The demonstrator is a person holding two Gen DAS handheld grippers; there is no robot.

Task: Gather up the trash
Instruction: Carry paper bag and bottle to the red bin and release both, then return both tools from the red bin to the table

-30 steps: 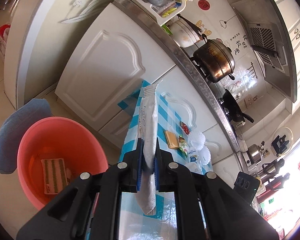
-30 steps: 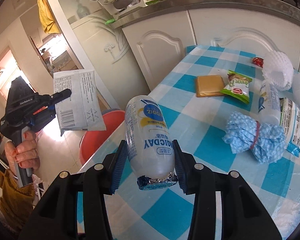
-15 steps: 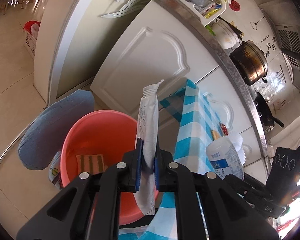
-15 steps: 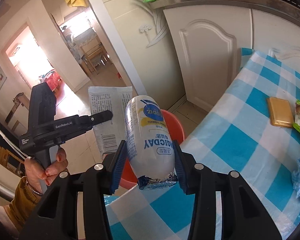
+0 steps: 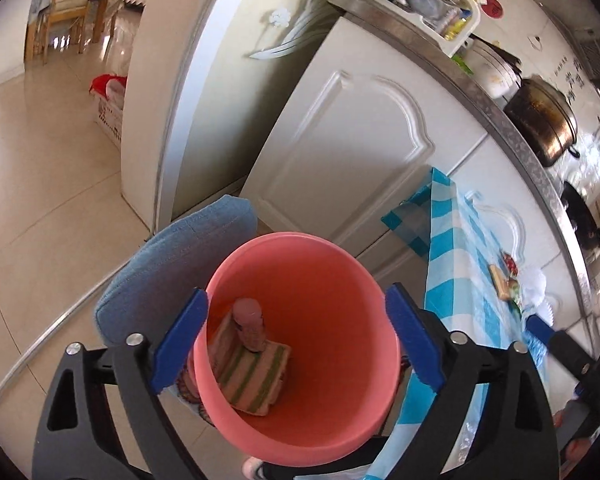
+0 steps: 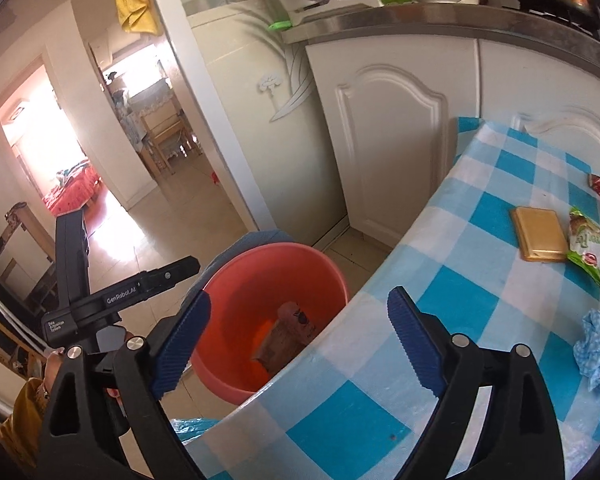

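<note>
Hovering over the pink bucket (image 5: 300, 344), the left tool (image 5: 296, 344) has just spread its jaws apart, nothing between them; a striped packet (image 5: 252, 376) and a bottle (image 5: 252, 328) lie below it in the bucket. Rightward, the right tool (image 6: 300, 340) has likewise just opened, empty, above the tabletop (image 6: 479, 264) edge, wrappers (image 6: 585, 244) beyond it.

The left gripper (image 5: 296, 340) points steeply down, its jaws just opened wide with nothing between them. The right gripper (image 6: 300, 340), tilted down too, has likewise just opened, empty.
</note>
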